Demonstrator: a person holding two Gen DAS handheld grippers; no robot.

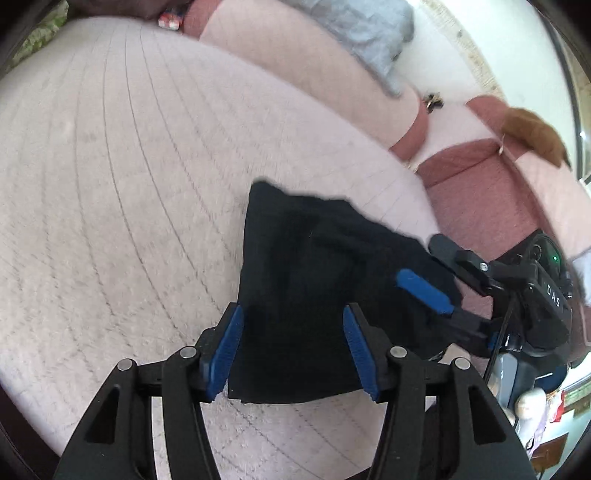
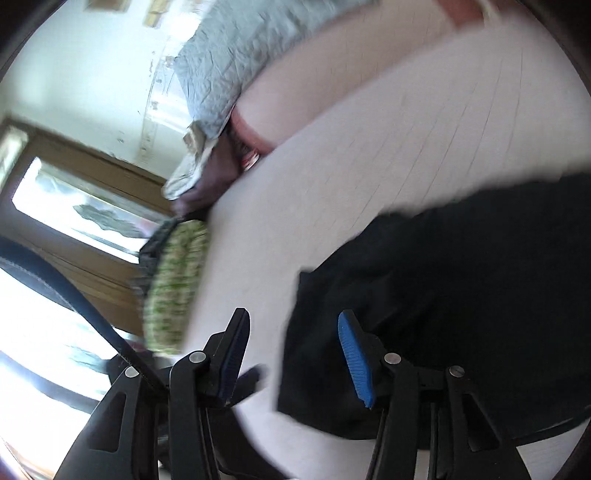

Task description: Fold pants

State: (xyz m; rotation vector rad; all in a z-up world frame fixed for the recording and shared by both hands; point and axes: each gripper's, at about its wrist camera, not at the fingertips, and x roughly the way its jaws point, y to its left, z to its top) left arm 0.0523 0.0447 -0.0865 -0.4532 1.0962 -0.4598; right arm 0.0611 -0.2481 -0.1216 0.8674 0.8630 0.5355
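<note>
The black pants (image 1: pixel 314 280) lie folded into a compact bundle on the pale pink quilted bed (image 1: pixel 129 184). My left gripper (image 1: pixel 291 347) is open, its blue pads straddling the near edge of the bundle without pinching it. My right gripper (image 1: pixel 428 269) shows in the left wrist view at the bundle's right side, open. In the right wrist view the right gripper (image 2: pixel 291 354) is open and empty, with the pants (image 2: pixel 461 302) lying ahead and to the right of it on the bed (image 2: pixel 388 147). The view is motion-blurred.
Pink and maroon cushions (image 1: pixel 472 177) line the far side of the bed, with a grey quilted pillow (image 1: pixel 369 33) and a brown furry item (image 1: pixel 532 133). A green patterned cloth (image 2: pixel 173 288) hangs at the bed's edge near a window (image 2: pixel 85 210).
</note>
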